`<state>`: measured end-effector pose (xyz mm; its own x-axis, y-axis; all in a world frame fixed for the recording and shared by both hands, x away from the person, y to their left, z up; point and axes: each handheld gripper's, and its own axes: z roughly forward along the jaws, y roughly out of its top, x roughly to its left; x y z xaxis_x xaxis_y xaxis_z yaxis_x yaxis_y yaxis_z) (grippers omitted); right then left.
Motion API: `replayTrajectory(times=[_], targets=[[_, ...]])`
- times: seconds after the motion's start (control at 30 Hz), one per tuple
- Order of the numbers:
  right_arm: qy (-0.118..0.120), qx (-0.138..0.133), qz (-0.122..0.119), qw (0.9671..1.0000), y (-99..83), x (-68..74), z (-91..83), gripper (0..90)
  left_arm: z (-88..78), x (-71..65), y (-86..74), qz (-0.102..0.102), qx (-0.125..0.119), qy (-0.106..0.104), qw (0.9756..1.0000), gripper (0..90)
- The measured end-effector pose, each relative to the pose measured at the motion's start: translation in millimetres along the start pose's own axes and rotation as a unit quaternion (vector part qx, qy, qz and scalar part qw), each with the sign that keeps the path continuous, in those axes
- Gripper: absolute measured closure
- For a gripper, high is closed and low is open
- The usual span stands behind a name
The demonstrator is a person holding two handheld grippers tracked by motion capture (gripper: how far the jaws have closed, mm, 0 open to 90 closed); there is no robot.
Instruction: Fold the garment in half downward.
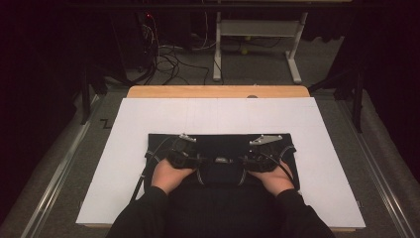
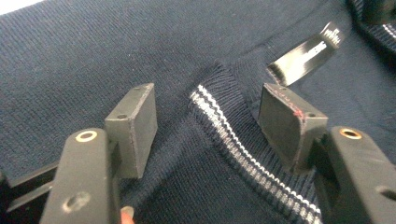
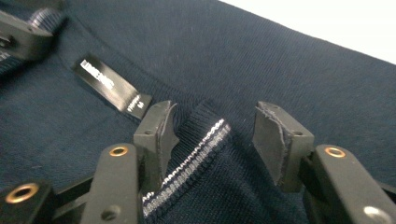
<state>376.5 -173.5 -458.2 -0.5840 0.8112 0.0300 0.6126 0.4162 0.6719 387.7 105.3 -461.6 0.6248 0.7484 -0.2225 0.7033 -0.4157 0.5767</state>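
Straddling collar [image 2: 219,126] | left fingers [image 2: 135,126] apart | right fingers [image 3: 156,133] apart

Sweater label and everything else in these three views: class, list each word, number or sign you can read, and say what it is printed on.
Black neck label on the navy sweater: white print, too blurred to read in the right gripper view.
Same label in the left gripper view: white print, too blurred to read.
Floor left of the table, high view: a dark mark, too small to read.
No text can be read.
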Motion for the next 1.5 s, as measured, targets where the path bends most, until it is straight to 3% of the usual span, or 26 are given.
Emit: replayTrajectory(times=[0.1, 0.2, 0.27, 0.53, 0.67, 0.8, 0.93, 1.27, 1.5], targets=[[0.000, 0.011, -0.005, 0.9999, -0.7, 2.4, 4.5, 58.9, 0.2, -2.6, -0.6, 0.007, 0.000, 0.007, 0.9999, 50.5], [-0.006, 0.008, -0.023, 0.9997, 0.1, 6.6, 2.1, 74.9, -2.5, -4.5, -1.5, 0.017, -0.002, 0.014, 0.9998, 65.2], [-0.004, 0.004, -0.033, 0.9994, 0.1, 8.0, -1.3, 78.9, -7.8, -5.6, -2.1, 0.018, -0.017, 0.012, 0.9996, 70.6], [-0.010, -0.080, -0.052, 0.9954, -4.9, 15.8, -32.9, 80.0, -39.4, -15.9, -8.8, 0.027, -0.090, 0.003, 0.9956, 71.7], [0.001, -0.122, -0.065, 0.9904, -12.9, 20.5, -49.6, 80.0, -51.2, -22.3, -21.8, 0.037, -0.116, -0.005, 0.9926, 71.4], [0.011, -0.146, -0.080, 0.9859, -25.9, 28.7, -63.7, 80.0, -60.5, -29.3, -39.2, 0.049, -0.132, -0.018, 0.9899, 71.4], [0.025, -0.156, -0.086, 0.9838, -40.2, 35.9, -71.2, 80.0, -62.9, -36.7, -57.0, 0.056, -0.138, -0.027, 0.9885, 71.7], [0.045, -0.150, -0.092, 0.9833, -65.0, 45.4, -73.3, 80.0, -64.1, -46.4, -78.7, 0.061, -0.127, -0.040, 0.9892, 71.4], [0.053, -0.153, -0.105, 0.9811, -79.7, 53.3, -85.8, 79.9, -75.0, -61.6, -94.3, 0.078, -0.131, -0.050, 0.9870, 71.1]])
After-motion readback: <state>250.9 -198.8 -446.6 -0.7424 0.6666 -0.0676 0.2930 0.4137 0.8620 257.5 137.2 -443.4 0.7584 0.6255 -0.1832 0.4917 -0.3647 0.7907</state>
